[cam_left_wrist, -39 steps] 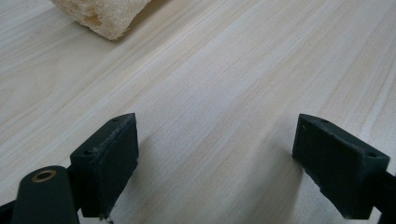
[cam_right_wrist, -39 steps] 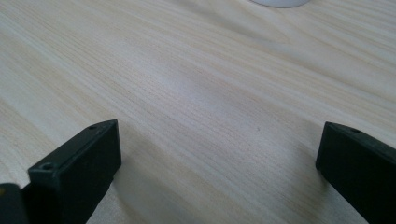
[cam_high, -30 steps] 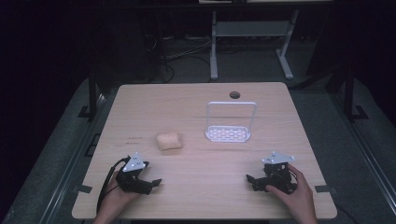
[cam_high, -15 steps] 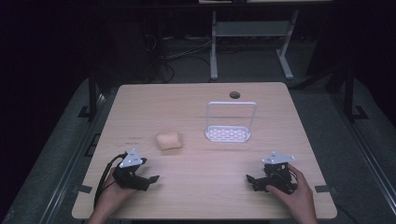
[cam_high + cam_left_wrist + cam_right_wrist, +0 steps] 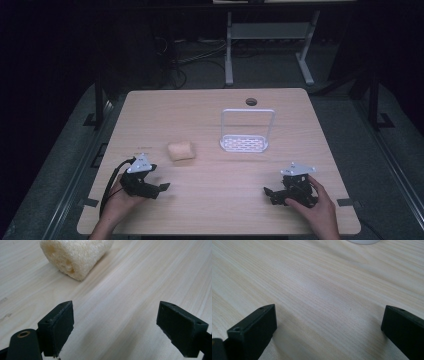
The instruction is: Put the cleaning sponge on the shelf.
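One desk point(image 5: 215, 205), pale wood grain, with one round cable hole point(image 5: 251, 102) near its far edge.

Things on it, counted: one loofah piece point(image 5: 181, 151), one white wire rack point(image 5: 246, 132). Two in all.

Loofah piece: cream, stubby, porous, lying on its side left of centre. In your left gripper view it sits ahead and to the upper left, three holes showing in its cut end, apart from both jaws.

Rack: one flat slotted base, one upright hoop handle, standing right of the loofah piece and well apart from it.

Your left tongs point(image 5: 159, 189): spread wide, nothing between the jaws but bare desk, low at the near left, loofah piece near and beyond them.

Your right tongs point(image 5: 270, 194): spread wide too, holding nothing, low at the near right. One white rounded edge shows at the top of your right gripper view.

Two hands, one on each tool.
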Available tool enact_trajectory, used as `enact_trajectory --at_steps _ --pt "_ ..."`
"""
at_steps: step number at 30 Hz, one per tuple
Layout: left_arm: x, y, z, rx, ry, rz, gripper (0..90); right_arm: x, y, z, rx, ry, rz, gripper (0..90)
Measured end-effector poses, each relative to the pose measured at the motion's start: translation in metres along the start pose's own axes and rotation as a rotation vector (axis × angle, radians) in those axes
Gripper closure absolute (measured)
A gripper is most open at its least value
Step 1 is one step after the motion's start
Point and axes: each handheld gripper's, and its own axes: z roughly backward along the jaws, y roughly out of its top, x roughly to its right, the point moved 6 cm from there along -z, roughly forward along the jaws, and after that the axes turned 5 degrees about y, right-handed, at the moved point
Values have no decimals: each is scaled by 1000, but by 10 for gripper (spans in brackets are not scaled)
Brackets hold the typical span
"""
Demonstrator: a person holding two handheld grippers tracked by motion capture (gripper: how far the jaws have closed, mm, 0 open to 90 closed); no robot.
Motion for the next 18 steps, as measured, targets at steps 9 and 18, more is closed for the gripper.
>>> enact_trajectory --at_steps 9,18 --pt "-9 13 1 11 -4 -14 140 0 0 0 -1 1 -1 0" --pt "-14 23 2 19 -11 -23 140 0 0 0 -1 0 -2 0"
